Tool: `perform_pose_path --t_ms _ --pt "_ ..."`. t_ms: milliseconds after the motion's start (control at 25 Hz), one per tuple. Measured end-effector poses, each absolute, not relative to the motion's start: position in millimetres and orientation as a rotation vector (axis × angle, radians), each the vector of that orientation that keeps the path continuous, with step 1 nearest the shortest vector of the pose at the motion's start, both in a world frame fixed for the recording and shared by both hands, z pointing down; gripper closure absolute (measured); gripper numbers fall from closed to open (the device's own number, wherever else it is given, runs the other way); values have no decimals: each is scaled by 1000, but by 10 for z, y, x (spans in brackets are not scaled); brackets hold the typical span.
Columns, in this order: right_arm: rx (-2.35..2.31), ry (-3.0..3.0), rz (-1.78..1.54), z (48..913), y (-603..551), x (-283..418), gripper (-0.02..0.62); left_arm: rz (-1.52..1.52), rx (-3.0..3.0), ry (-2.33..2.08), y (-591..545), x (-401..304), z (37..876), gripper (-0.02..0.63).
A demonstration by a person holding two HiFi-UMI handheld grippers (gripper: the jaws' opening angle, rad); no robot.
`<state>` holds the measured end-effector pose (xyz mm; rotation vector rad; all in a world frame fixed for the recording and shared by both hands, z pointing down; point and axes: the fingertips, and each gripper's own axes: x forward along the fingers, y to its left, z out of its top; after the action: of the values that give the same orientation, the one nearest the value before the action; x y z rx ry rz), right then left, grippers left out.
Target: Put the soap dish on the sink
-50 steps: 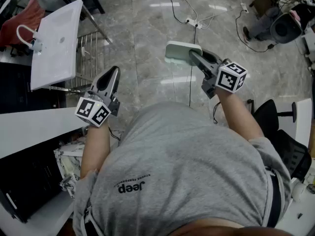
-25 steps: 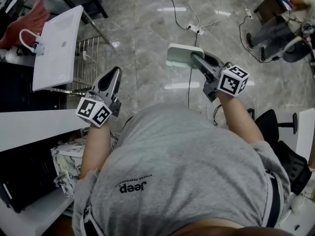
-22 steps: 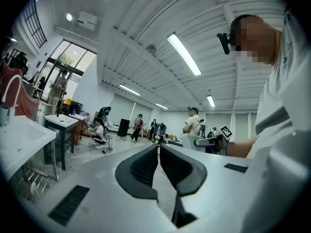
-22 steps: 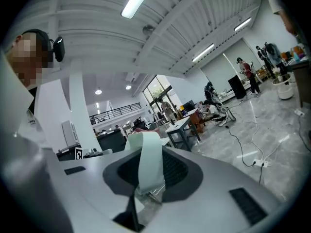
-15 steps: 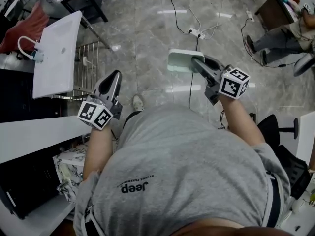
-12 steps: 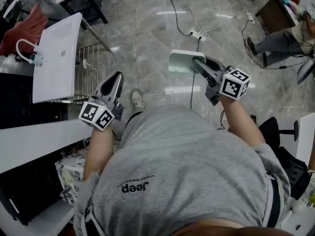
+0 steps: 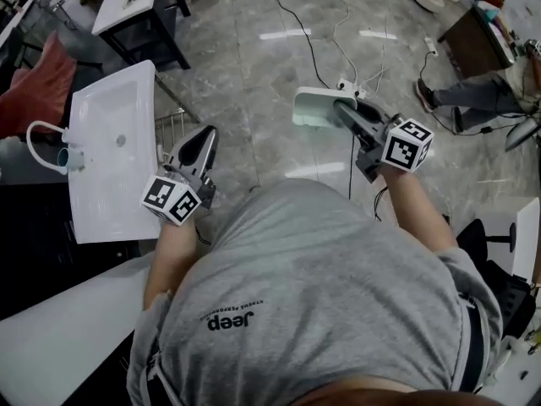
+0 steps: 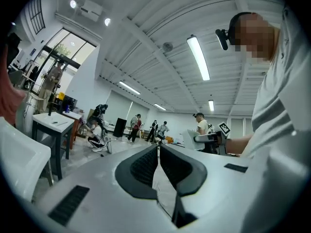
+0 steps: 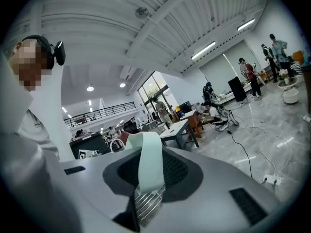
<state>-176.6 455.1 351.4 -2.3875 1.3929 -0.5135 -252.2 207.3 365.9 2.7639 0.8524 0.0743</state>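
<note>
Above marble floor (image 7: 245,66), right hand-held gripper (image 7: 340,106) clasping soap dish (image 7: 311,108), left hand-held gripper (image 7: 208,134) clenched, shirt (image 7: 321,294) printed "Jeep".

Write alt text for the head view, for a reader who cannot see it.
Seen from above, a person's right gripper holds a pale green soap dish in its jaws over the floor. The left gripper, jaws together, is near a white sink.

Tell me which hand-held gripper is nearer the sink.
Left. The left hand-held gripper hangs just beside the sink; the right hand-held gripper, holding the soap dish, is farther off over the floor.
</note>
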Motion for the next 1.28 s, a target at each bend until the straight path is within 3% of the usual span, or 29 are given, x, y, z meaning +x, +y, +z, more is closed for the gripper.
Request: perform_pose_path --t_ms 320,720,1280 --pt "-2387 1406 -583 3472 3452 -706 465 80 2750 803 933 -1587 3680 578" --pt "-2328 1479 -631 3668 3050 485 465 147 2756 702 611 -668 3963 579" --pt "-2181 1736 -634 3503 2807 3173 466 28 2824 356 592 1543 3654 580"
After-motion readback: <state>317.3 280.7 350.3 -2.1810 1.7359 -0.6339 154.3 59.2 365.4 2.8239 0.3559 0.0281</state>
